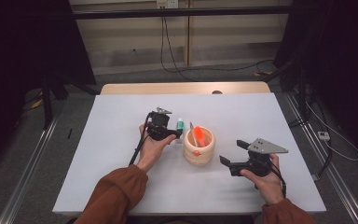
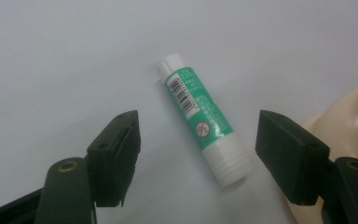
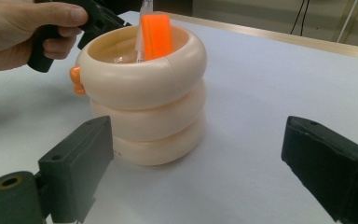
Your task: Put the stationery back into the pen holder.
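Both forearms wear rust-brown sleeves (image 1: 116, 191). The left gripper (image 1: 175, 133) and right gripper (image 1: 230, 151) are black; the right carries a grey three-cornered plate with small holes. Black cables trail from each. Fingers (image 2: 114, 156) are blocky black pads, with brass-ringed screw holes behind.

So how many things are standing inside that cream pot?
2 that I can see: an orange marker leaning on the pen holder's rim, and a clear pen behind it. More may sit lower, hidden.
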Tool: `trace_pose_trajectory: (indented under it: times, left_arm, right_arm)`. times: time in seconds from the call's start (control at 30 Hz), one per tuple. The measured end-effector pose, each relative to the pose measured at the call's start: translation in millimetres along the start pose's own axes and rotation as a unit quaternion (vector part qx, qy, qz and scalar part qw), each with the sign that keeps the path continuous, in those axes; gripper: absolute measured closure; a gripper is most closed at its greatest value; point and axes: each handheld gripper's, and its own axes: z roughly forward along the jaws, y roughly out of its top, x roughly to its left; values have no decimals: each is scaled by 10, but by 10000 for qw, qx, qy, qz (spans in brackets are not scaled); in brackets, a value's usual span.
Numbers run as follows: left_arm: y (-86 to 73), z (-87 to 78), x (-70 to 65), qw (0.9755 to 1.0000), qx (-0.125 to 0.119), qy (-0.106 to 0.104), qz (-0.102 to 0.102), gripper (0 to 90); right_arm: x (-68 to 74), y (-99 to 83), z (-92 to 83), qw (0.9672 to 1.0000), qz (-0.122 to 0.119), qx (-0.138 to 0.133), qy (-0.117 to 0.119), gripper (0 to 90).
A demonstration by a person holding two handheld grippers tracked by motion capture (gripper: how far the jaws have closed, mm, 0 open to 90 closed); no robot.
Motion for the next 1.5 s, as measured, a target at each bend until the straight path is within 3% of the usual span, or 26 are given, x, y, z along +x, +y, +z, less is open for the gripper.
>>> trace_pose_trajectory:
  times: [0.07,0.23,0.37,0.73,0.83,0.93,1.2,1.5]
  left_arm:
    - [13,40,-35,9999,73,117,27,336]
    - [23,143,-91,9997,185,156,-70,374]
    - [19,195,-117,9994,217,165,-193,446]
    - [4,279,-176,9989,376,123,-245,567]
    - [-10,310,-203,9985,440,120,-315,646]
    - [-10,314,-200,9982,442,117,-396,652]
    - [3,302,-176,9980,461,99,-420,657]
    - [58,22,-35,9997,187,31,-167,658]
  right_arm:
    - [-1,-1,1,10000,-4,0,-2,89]
    - [-1,-3,5,10000,2,-4,-7,90]
    - [2,-7,10,10000,10,-2,2,89]
    - [0,-10,8,10000,33,-5,3,90]
    - [0,-10,8,10000,44,3,-5,90]
    - [2,-11,10,10000,36,0,-4,90]
    - [0,-13,9,10000,14,-13,-11,96]
    - [2,-9,9,10000,-16,7,-8,97]
